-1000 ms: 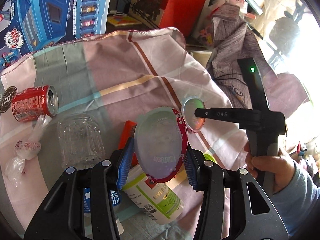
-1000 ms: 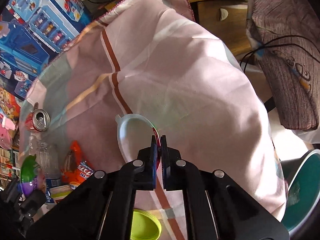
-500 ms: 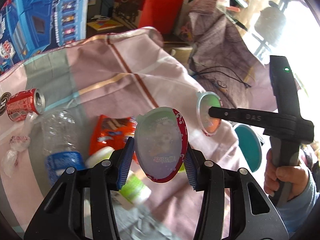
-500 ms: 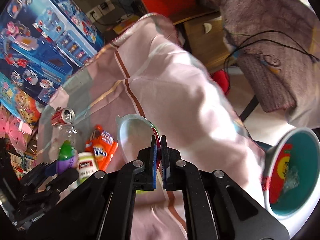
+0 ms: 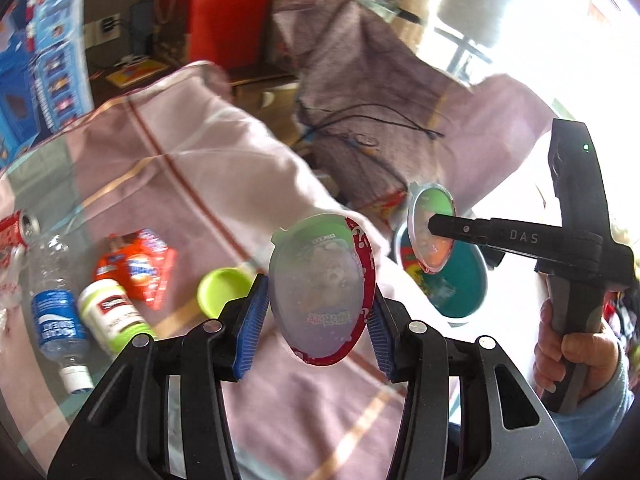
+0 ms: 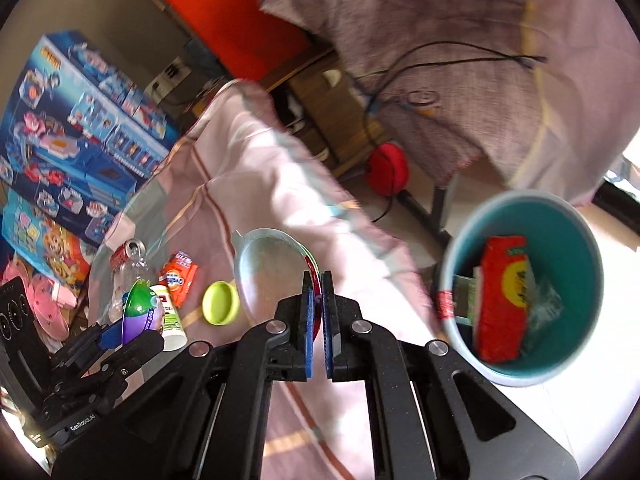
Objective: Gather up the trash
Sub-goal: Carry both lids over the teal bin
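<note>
My left gripper (image 5: 318, 312) is shut on an egg-shaped plastic shell half (image 5: 322, 290) with a red rim, held above the tablecloth. My right gripper (image 6: 319, 304) is shut on the rim of a second clear shell half (image 6: 268, 264); it shows in the left wrist view (image 5: 430, 232) over the teal trash bin (image 5: 472, 292). In the right wrist view the bin (image 6: 576, 224) sits on the floor at the right, with a red carton (image 6: 502, 300) inside. The left gripper with its shell (image 6: 140, 314) appears at the lower left.
On the pink cloth-covered table (image 5: 192, 160) lie a lime lid (image 5: 222, 290), a white bottle (image 5: 112, 318), an orange snack bag (image 5: 138, 266), a clear water bottle (image 5: 56, 308) and a red can (image 5: 16, 226). Toy boxes (image 6: 80, 120) stand behind. A draped chair (image 6: 440, 60) is beyond the bin.
Both grippers have swung right, off the table's middle, each carrying its shell half. The teal bin has come into fuller view, and the right gripper's shell now hangs over it.
</note>
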`<state>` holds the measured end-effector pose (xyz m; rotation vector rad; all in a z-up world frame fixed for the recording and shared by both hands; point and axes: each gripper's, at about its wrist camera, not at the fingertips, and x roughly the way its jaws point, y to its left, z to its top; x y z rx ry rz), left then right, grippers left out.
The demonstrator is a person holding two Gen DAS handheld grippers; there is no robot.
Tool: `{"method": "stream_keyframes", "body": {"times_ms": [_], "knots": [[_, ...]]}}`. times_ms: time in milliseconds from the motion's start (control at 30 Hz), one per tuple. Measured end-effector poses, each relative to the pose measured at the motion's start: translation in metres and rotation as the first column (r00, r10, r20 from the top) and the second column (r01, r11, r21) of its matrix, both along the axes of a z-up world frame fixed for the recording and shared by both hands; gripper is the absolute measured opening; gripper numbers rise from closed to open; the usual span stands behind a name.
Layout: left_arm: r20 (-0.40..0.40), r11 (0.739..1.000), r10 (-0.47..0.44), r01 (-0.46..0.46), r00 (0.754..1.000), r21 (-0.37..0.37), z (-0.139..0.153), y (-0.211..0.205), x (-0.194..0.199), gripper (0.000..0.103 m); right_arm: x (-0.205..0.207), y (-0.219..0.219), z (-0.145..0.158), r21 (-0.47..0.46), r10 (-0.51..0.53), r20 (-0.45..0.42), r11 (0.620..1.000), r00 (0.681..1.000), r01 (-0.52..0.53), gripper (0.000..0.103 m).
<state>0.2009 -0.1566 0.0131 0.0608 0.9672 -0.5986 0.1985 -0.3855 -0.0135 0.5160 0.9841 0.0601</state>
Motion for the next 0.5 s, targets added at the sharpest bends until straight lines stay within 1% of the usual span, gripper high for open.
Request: {"method": "stream_keyframes", "body": {"times_ms": [167, 267, 500], "knots": [[-0.001, 0.998, -0.056, 0.056, 0.998, 0.019, -0.002, -0.041, -0.013, 0.048, -0.023, -0.038, -0.003, 0.026, -0.056, 0.012, 0.998, 0.998, 0.056, 0.004], [-0.012, 0.996, -0.088, 0.088, 0.996, 0.033, -0.007, -0.066, -0.018, 0.048, -0.035, -0.058, -0.005, 0.024, -0.086, 0.019, 0.996, 0.996, 0.085, 0.004], [-0.036, 0.979, -0.187, 0.190, 0.982, 0.077, -0.019, -0.131, -0.033, 0.048, -0.062, -0.108, -0.016, 0.040, -0.160, 0.002, 0.986, 0.987, 0.160, 0.004]]}}
